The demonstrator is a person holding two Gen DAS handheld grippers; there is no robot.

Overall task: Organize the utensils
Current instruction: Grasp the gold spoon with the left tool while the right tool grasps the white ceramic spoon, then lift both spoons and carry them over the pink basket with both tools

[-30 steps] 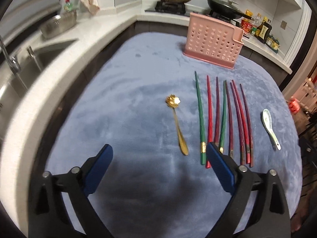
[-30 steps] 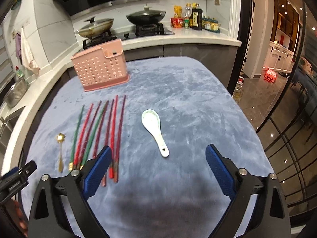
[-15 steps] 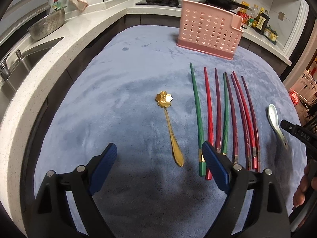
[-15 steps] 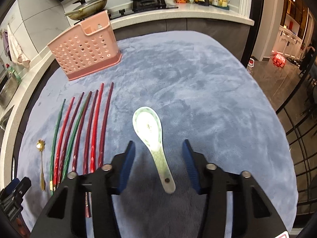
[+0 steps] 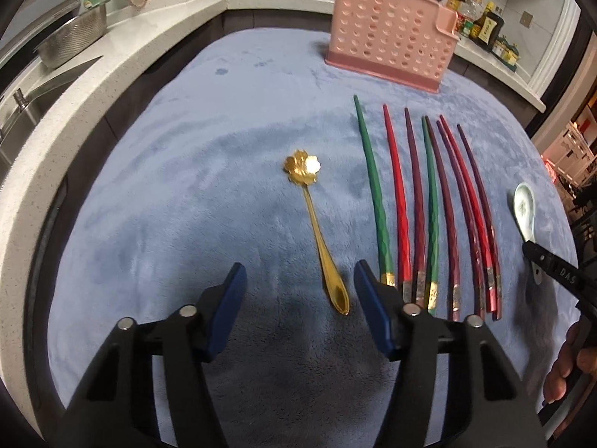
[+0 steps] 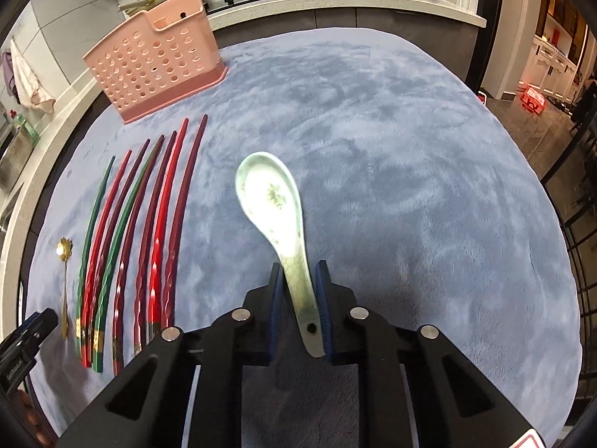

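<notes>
pale green ceramic soup spoon [image 6: 274, 205]: handle sits between the right gripper [image 6: 298, 311] pads, so you can't really see whether the pads press it; in the left wrist view its handle end goes behind the black gripper tip.
row of red, green and purple chopsticks [image 5: 429, 205]: near ends of the leftmost ones tucked behind the left gripper [image 5: 300, 311] blue pad.
small gold flower-bowl spoon [image 6: 64, 261]: tiny in the right wrist view, handle end lost beside the black gripper tip at the edge.
pink perforated plastic utensil basket [image 5: 388, 43]: inside not visible, compartments can't be told.
person's fingers [image 5: 563, 366]: cut off at the right edge.
bottles on the counter [image 5: 485, 26]: too small to read.
</notes>
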